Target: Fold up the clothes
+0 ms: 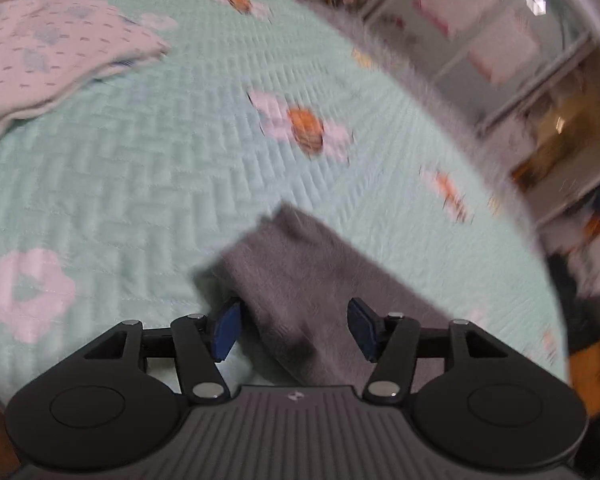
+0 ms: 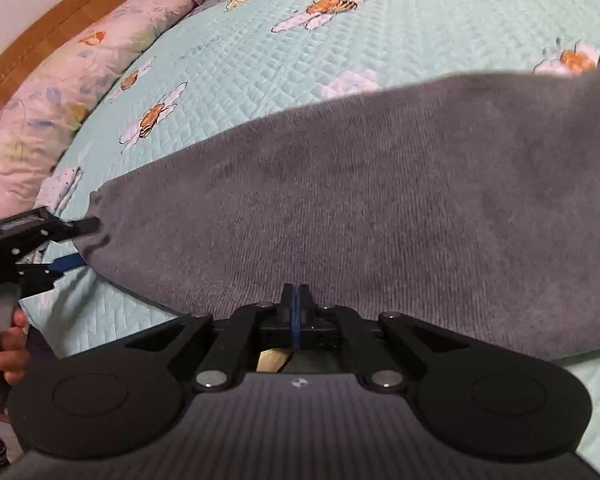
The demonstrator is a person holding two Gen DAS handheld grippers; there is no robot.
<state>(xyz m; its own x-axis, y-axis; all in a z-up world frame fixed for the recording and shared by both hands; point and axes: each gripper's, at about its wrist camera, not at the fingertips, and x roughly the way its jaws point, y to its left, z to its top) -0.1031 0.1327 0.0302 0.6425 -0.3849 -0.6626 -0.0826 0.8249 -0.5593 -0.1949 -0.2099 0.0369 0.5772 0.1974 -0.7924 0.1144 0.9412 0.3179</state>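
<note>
A grey towel-like cloth (image 2: 380,208) lies spread on a mint quilted bedspread (image 2: 260,60). My right gripper (image 2: 296,300) is shut on the cloth's near edge. My left gripper (image 1: 294,326) is open, its blue pads either side of a corner of the grey cloth (image 1: 300,276) without closing on it. The left gripper also shows in the right wrist view (image 2: 76,240) at the cloth's left corner, held by a hand. The left wrist view is motion-blurred.
A folded white patterned garment (image 1: 48,56) lies on the bed at the far left. A floral pillow (image 2: 60,92) and a wooden headboard (image 2: 40,36) run along one side. Shelves (image 1: 500,52) stand beyond the bed's edge.
</note>
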